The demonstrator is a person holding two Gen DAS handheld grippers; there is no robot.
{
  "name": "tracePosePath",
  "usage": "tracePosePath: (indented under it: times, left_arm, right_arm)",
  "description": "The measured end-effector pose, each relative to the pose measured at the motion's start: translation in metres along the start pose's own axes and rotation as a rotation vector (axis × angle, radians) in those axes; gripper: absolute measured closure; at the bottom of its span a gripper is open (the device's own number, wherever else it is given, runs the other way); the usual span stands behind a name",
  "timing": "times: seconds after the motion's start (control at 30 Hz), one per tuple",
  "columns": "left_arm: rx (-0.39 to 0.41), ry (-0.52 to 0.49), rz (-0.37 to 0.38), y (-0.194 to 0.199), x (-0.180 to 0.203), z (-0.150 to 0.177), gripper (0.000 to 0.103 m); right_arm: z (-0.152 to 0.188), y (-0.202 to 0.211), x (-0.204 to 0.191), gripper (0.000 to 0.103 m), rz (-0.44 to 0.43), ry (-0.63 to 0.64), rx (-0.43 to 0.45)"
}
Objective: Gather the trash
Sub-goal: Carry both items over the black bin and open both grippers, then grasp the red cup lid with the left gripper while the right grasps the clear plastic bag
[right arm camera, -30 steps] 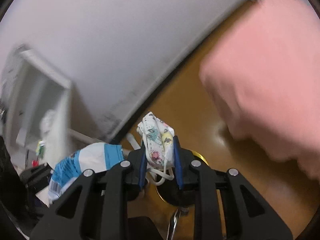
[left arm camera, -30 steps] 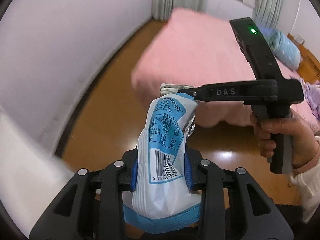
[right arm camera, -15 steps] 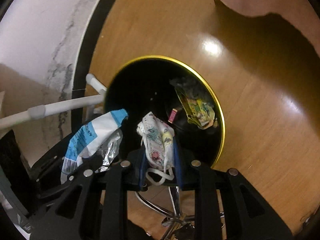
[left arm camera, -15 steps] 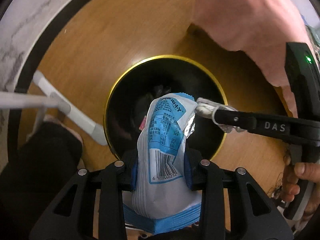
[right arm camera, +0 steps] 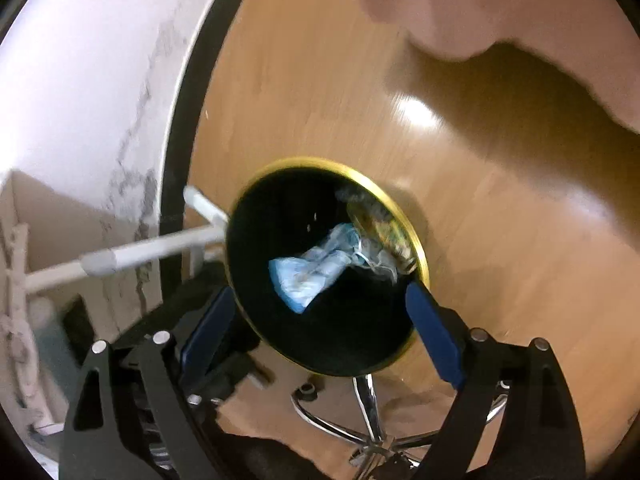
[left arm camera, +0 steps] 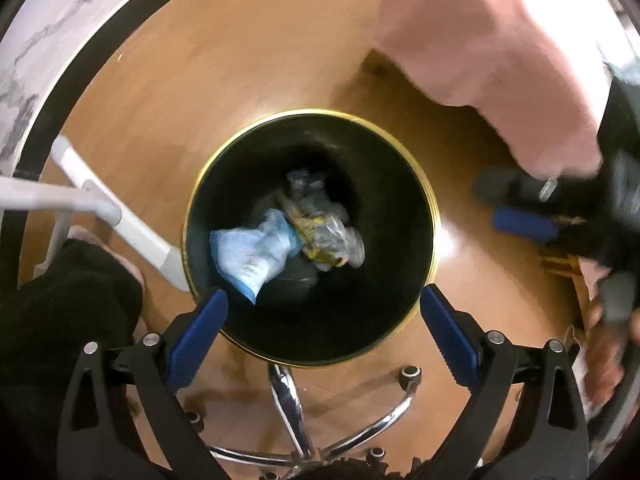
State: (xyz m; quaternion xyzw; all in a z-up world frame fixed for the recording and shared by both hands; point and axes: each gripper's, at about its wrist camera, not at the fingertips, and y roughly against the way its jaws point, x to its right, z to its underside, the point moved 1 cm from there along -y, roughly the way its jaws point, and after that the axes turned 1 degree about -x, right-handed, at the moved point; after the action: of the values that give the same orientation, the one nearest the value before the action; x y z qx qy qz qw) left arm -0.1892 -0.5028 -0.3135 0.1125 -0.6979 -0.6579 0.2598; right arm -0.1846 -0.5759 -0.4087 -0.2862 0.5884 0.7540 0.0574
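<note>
Both grippers are being held above a black trash bin (left arm camera: pixel 404 184) with a gold rim, standing on a wooden floor (left arm camera: pixel 200 80). The left gripper (left arm camera: pixel 320 336) is spread wide, its jaws gripping nothing; the right gripper (right arm camera: pixel 316 332) is likewise open and empty. A blue-and-white wrapper (left arm camera: pixel 250 252) is lying inside the bin, below and between the jaws, beside other crumpled trash (left arm camera: pixel 328 232). A pink bedspread (left arm camera: pixel 500 40) is hanging nearby. A chrome chair base (left arm camera: pixel 296 412) is showing underneath.
</note>
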Motion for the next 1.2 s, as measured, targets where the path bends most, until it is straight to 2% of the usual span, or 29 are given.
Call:
tracePosePath:
  times: [0.07, 0.13, 0.23, 0.27, 0.33, 0.37, 0.4, 0.43, 0.5, 0.53, 0.67, 0.77, 0.83, 0.93, 1.0, 1.07, 1.13, 1.2]
  left_arm:
    - [0.043, -0.053, 0.036, 0.023, 0.020, 0.007, 0.009]
    - [0.118, -0.126, 0.078, 0.056, 0.045, 0.015, 0.009]
    - [0.273, -0.245, 0.136, 0.128, 0.083, 0.028, 0.009]
    - [0.355, -0.290, 0.155, 0.167, 0.095, 0.034, 0.009]
    - [0.472, -0.328, 0.156, 0.218, 0.102, 0.045, 0.008]
    - [0.555, -0.341, 0.140, 0.251, 0.101, 0.054, 0.008]
    - [0.616, -0.357, 0.159, 0.279, 0.096, 0.063, 0.010]
    - [0.647, -0.365, 0.189, 0.300, 0.090, 0.071, 0.007]
    - [0.762, -0.303, 0.102, 0.347, 0.063, 0.093, 0.007]
    - [0.792, -0.281, 0.087, 0.361, 0.051, 0.101, 0.006]
    - [0.910, -0.161, 0.156, 0.427, -0.012, 0.148, 0.006]
    - [1.037, -0.071, 0.132, 0.472, -0.059, 0.193, 0.006]
    - [1.097, 0.001, 0.073, 0.495, -0.094, 0.225, 0.006]
    - [1.121, 0.185, -0.175, 0.514, -0.162, 0.273, 0.006]
    - [1.071, 0.358, -0.390, 0.515, -0.218, 0.304, 0.006]
    - [0.988, 0.531, -0.543, 0.508, -0.271, 0.332, 0.006]
    - [0.918, 0.685, -0.607, 0.499, -0.322, 0.360, 0.006]
    - [0.881, 0.782, -0.606, 0.488, -0.355, 0.374, 0.006]
  right_arm:
    - [0.003, 0.047, -0.006, 0.018, -0.007, 0.028, 0.091]
    - [0.010, 0.093, -0.016, 0.017, 0.023, 0.076, 0.179]
    - [0.027, 0.163, -0.037, 0.014, 0.052, 0.137, 0.335]
    - [0.035, 0.187, -0.048, 0.014, 0.055, 0.164, 0.393]
    - [0.048, 0.221, -0.070, 0.009, 0.073, 0.222, 0.492]
    - [0.054, 0.232, -0.081, 0.008, 0.082, 0.248, 0.528]
    - [0.061, 0.244, -0.098, 0.007, 0.098, 0.288, 0.574]
    - [0.065, 0.251, -0.113, 0.007, 0.111, 0.318, 0.599]
    - [0.071, 0.257, -0.153, 0.007, 0.130, 0.393, 0.635]
    - [0.074, 0.257, -0.172, 0.007, 0.123, 0.429, 0.642]
    - [0.103, 0.260, -0.263, 0.007, 0.060, 0.623, 0.706]
    - [0.127, 0.251, -0.328, 0.007, 0.005, 0.763, 0.720]
    - [0.145, 0.232, -0.377, 0.007, -0.044, 0.872, 0.693]
    - [0.164, 0.194, -0.434, 0.007, -0.048, 1.004, 0.639]
    - [0.174, 0.169, -0.468, 0.007, -0.045, 1.082, 0.598]
    - [0.184, 0.147, -0.498, 0.007, -0.025, 1.160, 0.584]
    - [0.198, 0.122, -0.531, 0.007, 0.001, 1.256, 0.579]
    - [0.207, 0.102, -0.557, 0.007, 0.020, 1.322, 0.569]
